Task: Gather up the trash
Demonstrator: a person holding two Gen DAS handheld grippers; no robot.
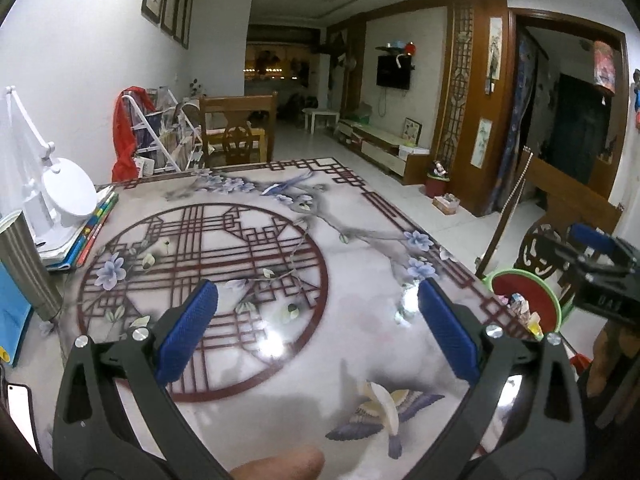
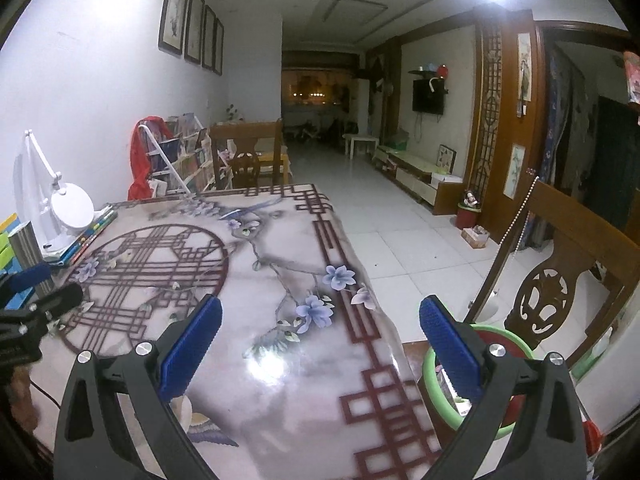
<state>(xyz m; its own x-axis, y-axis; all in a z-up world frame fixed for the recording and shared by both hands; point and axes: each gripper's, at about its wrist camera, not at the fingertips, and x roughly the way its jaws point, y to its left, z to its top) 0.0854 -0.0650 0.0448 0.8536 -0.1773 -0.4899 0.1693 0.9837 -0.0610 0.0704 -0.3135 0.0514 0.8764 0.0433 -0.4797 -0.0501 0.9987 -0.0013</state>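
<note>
A red bin with a green rim [image 1: 524, 300] stands just off the table's right edge, with bits of wrappers and paper inside; in the right wrist view the same bin [image 2: 430, 376] sits partly behind my right finger. My left gripper [image 1: 318, 332] hovers open over the patterned table top [image 1: 240, 240], nothing between its blue pads. My right gripper [image 2: 320, 344] is open too, over the table's right edge [image 2: 372, 300], empty. Each gripper shows in the other's view: the right one [image 1: 600, 264] at the far right, the left one [image 2: 28, 304] at the far left. No loose trash shows on the table.
A white desk lamp [image 1: 60, 192] on stacked books [image 1: 88, 232], a steel cup [image 1: 24, 264] and a phone [image 1: 18, 400] line the table's left side. A carved wooden chair [image 2: 560, 276] stands behind the bin. Another chair [image 1: 238, 132] and a book rack [image 1: 160, 136] stand beyond the far edge.
</note>
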